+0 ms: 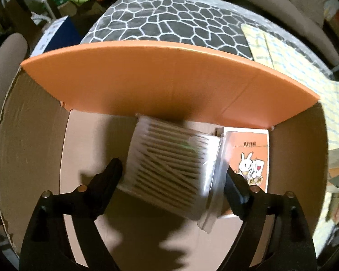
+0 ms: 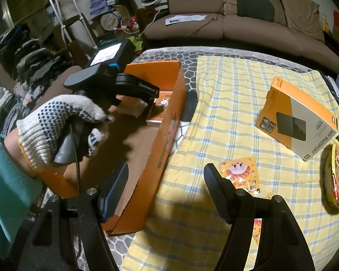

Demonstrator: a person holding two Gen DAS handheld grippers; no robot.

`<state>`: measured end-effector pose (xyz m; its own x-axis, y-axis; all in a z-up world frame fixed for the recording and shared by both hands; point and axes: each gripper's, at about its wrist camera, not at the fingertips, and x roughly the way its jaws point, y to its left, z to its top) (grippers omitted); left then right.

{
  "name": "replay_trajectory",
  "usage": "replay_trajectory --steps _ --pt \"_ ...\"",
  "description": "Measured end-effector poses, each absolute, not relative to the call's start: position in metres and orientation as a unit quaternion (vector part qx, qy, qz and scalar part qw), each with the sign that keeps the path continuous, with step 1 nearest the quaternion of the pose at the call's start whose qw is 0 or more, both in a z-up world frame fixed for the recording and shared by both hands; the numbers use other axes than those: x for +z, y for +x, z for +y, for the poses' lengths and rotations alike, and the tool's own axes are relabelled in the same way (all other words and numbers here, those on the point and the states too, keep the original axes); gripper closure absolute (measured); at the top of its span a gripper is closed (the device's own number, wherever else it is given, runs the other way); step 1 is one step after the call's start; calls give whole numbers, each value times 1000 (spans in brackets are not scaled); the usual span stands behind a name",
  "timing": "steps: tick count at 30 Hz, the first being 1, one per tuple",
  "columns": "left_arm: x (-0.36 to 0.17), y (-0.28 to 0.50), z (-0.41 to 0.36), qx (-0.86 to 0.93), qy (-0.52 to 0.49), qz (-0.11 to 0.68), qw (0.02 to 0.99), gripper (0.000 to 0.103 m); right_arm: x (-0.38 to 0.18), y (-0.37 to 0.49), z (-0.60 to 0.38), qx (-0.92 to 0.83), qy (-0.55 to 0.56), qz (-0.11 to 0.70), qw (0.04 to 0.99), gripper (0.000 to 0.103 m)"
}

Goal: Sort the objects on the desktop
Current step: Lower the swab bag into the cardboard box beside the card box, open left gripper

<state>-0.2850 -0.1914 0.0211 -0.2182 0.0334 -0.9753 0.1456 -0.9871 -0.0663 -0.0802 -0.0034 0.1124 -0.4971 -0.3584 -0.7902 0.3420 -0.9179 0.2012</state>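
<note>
- Over the orange cardboard box [image 1: 169, 79], the left gripper [image 1: 171, 178] stands spread apart; a blurred pack of cotton swabs [image 1: 169, 164] lies between its fingers without clear contact, so I judge it just let go for dropping inside.
- Beside it, flat on the box floor, rests a rabbit-printed card pack [image 1: 250, 158], apparently sorted already.
- Rightward, the right gripper [image 2: 165, 189] hovers unclenched and empty above the checked cloth [image 2: 226, 113], near a cartoon snack packet [image 2: 239, 171], likely its next pick.
- Farther right wait a hard-drive box [image 2: 296, 117] and noodle bowl [image 2: 337, 176].
</note>
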Motion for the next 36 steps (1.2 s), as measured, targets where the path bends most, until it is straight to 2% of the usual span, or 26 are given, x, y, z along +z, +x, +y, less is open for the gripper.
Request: replay_trajectory --steps 4,15,18,21,27,36 --pt "27 -278 -198 -777 621 102 2 10 114 -78 -5 -866 457 -7 204 32" --pt "66 -248 -209 -782 605 151 -24 10 118 -77 2 -868 452 -9 203 32" --pt "79 -230 -214 -791 591 157 -26 10 118 -75 5 -870 451 -9 202 28" --pt "87 -212 -217 -797 585 149 -24 9 119 -72 6 -870 447 -12 206 25" --pt "102 -175 -210 -816 568 103 -13 9 120 -64 9 -874 443 -4 202 24" --pt "127 -123 -190 -831 549 81 -29 9 117 -46 28 -874 453 -5 175 24"
